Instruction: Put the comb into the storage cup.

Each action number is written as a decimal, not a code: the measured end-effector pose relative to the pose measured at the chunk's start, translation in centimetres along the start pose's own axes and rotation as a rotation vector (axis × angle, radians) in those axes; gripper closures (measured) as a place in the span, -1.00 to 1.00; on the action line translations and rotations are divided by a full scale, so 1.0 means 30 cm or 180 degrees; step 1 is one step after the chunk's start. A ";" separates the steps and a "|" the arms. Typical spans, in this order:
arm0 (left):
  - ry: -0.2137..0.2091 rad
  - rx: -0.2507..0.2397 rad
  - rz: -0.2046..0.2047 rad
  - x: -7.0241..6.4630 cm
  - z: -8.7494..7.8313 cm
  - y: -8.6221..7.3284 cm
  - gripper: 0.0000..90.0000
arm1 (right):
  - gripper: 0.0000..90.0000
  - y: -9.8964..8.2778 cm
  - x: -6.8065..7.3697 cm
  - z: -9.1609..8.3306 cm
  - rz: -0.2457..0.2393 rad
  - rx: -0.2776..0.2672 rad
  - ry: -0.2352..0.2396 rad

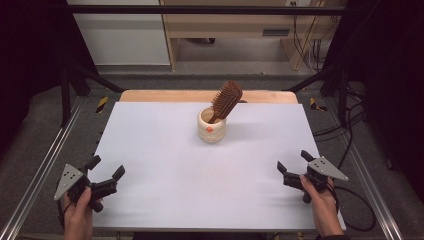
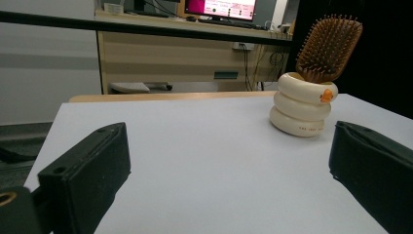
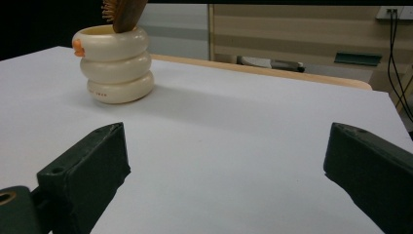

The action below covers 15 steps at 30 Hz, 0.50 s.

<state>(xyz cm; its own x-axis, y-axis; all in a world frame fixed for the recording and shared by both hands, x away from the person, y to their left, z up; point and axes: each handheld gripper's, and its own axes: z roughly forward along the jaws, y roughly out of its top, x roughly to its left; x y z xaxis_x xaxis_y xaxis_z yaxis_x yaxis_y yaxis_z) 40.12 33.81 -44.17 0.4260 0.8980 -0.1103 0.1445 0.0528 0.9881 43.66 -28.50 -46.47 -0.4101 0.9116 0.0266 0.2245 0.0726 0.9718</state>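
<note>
Hairbrush point(image 1: 226, 99): wooden paddle type, brown bristles, stands handle-down, tilted, in cream ribbed holder point(image 1: 211, 127) w/ small orange mark. Loc: table point(image 1: 165, 165) centre-rear. Left gripper point(image 1: 106, 173): jaws wide apart, nothing held, near-left corner. Right gripper point(image 1: 294, 161): jaws wide apart, nothing held, near-right edge.

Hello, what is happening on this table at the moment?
A person holds a two-jaw gripper in each hand at the near edge of the white table. The left gripper and the right gripper both have their jaws spread wide and hold nothing. Farther back, near the middle, a cream ringed cup stands upright with a wooden hairbrush in it, handle down and bristle head leaning out over the rim. Neither gripper is near the cup.
</note>
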 end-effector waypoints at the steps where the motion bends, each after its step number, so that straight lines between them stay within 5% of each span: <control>1: -0.0002 0.0000 -0.0003 0.000 0.000 0.000 -0.97 | -0.94 0.000 0.003 0.002 -0.0022 0.0004 0.0014; 15: -0.0036 -0.0024 0.0039 -0.011 0.004 0.001 -0.97 | -0.94 -0.010 0.040 0.027 -0.0122 0.0067 0.0164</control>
<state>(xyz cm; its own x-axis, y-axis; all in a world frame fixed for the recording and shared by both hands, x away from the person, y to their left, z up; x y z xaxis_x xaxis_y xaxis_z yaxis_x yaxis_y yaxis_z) 40.08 33.47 -44.12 0.4378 0.8935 -0.0995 0.1325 0.0453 0.9901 43.81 -27.09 -46.91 -0.4637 0.8860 0.0022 0.2260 0.1159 0.9672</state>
